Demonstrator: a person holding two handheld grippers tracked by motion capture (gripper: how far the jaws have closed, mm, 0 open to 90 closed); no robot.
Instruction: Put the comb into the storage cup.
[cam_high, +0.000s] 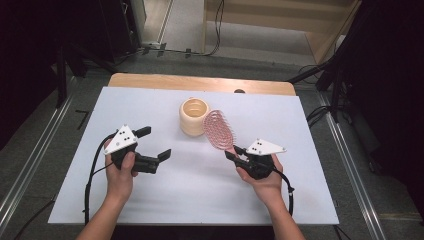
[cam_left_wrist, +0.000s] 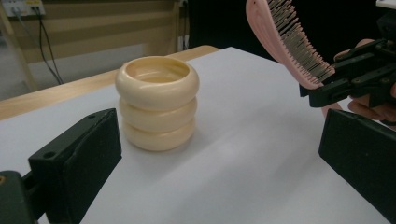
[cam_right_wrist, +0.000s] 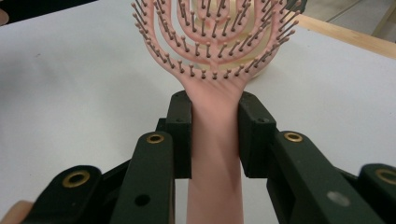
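Right gripper (cam_high: 235, 152) is clamped on the handle of the pink hairbrush (cam_high: 219, 129), held above the white table (cam_high: 200, 190) with its head just right of the cream ringed holder (cam_high: 193, 116). Left gripper (cam_high: 155, 145) hovers to the left, jaws wide apart, nothing between them.

Hairbrush (cam_right_wrist: 212, 51): pale pink throughout, handle and head alike; head is an open pattern of curved pink ribs, bristles pink-brown with darker rounded tips. Holder (cam_high: 193, 116): cream to pale peach, glossy, built as 3 stacked rounded rings, interior the same cream. Tabletop (cam_high: 200, 185): plain white sheet, no pattern, with a light wood strip along the far edge. Right tool (cam_high: 231, 153): matte black jaws with brass-coloured rivets, white 3-cornered plate with small dark dots. Left tool (cam_high: 156, 144): black jaws, same white dotted plate, black cable. Floor (cam_high: 30, 145): grey.
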